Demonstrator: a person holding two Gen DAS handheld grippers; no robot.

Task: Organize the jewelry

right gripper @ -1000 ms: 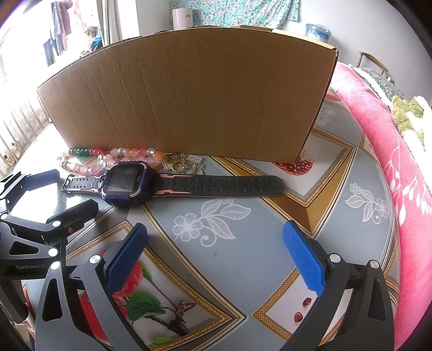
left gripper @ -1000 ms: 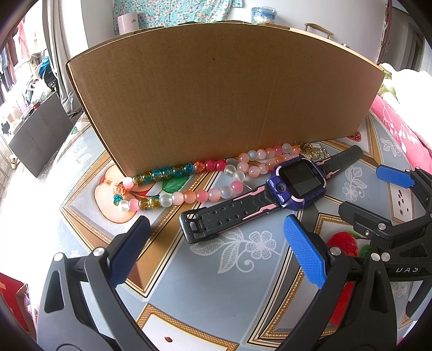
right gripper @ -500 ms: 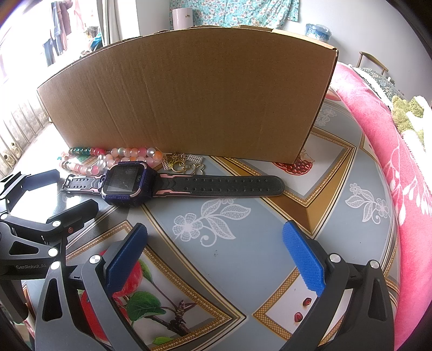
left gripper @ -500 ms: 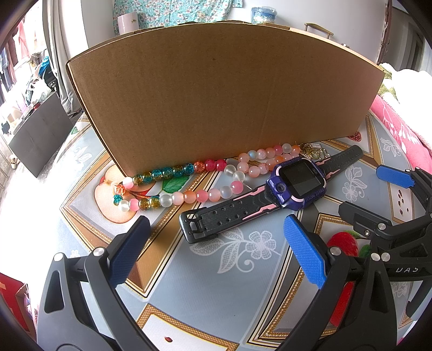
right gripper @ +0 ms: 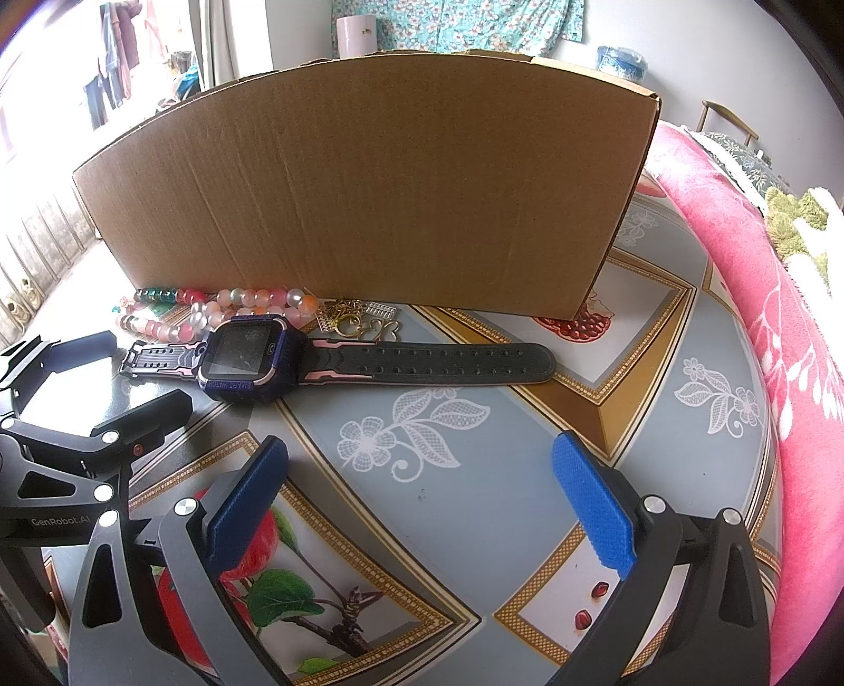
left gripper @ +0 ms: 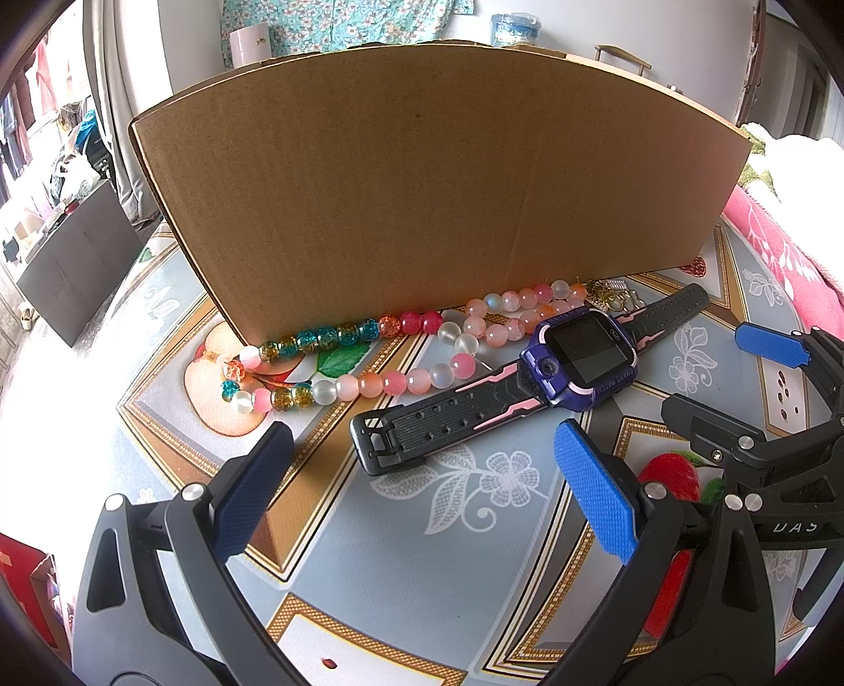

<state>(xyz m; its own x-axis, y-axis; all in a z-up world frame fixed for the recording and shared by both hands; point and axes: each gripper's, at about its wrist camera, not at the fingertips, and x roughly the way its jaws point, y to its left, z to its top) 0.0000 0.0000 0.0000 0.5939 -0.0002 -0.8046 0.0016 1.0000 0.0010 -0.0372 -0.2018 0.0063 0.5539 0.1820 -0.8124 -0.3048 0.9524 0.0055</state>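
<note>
A purple and pink smartwatch (left gripper: 580,359) (right gripper: 248,359) with a black strap lies flat on the patterned table. Behind it a string of pink, white and teal beads (left gripper: 369,359) (right gripper: 211,308) rests against the cardboard box (left gripper: 432,179) (right gripper: 369,179). Small gold jewelry pieces (left gripper: 614,295) (right gripper: 358,319) lie at the box's foot. My left gripper (left gripper: 422,485) hovers open just short of the watch strap, nothing between its blue pads. My right gripper (right gripper: 422,491) is open too, over bare table in front of the strap's long end. Each gripper shows at the edge of the other's view.
The tall cardboard box wall blocks the back of the table (left gripper: 422,554). A pink blanket (right gripper: 765,316) runs along the right side. A pale cup (right gripper: 356,34) and a blue container (right gripper: 622,60) stand beyond the box. A dark board (left gripper: 68,269) leans at the far left.
</note>
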